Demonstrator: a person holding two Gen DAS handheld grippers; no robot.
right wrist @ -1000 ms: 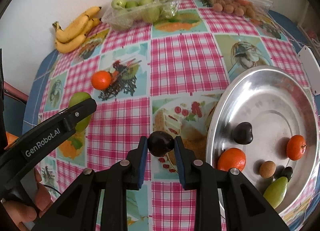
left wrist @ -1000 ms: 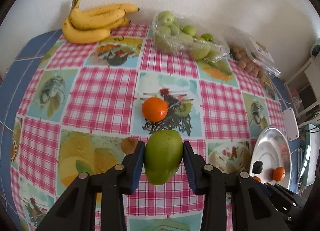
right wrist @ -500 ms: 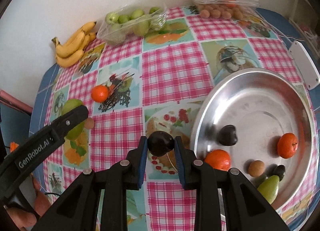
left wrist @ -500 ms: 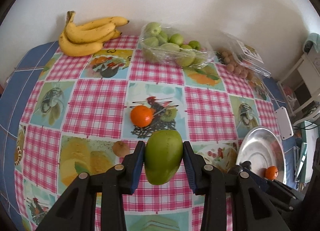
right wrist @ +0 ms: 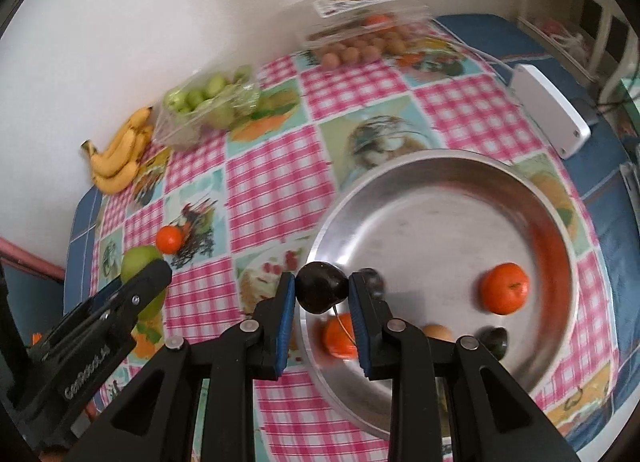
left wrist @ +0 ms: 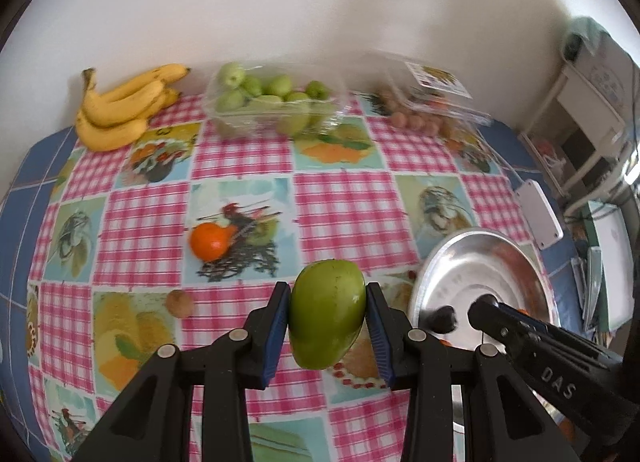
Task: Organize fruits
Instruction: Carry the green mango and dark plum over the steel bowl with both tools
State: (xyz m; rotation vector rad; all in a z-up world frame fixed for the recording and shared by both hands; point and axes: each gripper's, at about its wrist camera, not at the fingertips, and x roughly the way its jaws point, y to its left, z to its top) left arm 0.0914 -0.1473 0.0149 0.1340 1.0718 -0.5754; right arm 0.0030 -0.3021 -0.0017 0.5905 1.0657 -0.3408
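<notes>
My left gripper (left wrist: 326, 320) is shut on a green mango (left wrist: 326, 314) and holds it above the table, left of the metal plate (left wrist: 460, 266). My right gripper (right wrist: 322, 294) is shut on a dark plum (right wrist: 320, 292) over the left rim of the metal plate (right wrist: 440, 197). The plate holds two oranges (right wrist: 505, 288), another dark plum (right wrist: 374, 282), a small brown fruit (right wrist: 437, 332) and a dark fruit (right wrist: 494, 340). A loose orange (left wrist: 208, 241) and a small brown fruit (left wrist: 180, 303) lie on the checked tablecloth.
Bananas (left wrist: 124, 109), a clear tub of green fruit (left wrist: 272, 101) and a clear box of small brown fruit (left wrist: 424, 101) stand along the wall at the back. A white box (right wrist: 548, 113) lies right of the plate. Shelves stand at the far right.
Both grippers have moved right with their fruit. The plum is now over the plate's left rim, and the mango is closer to the plate.
</notes>
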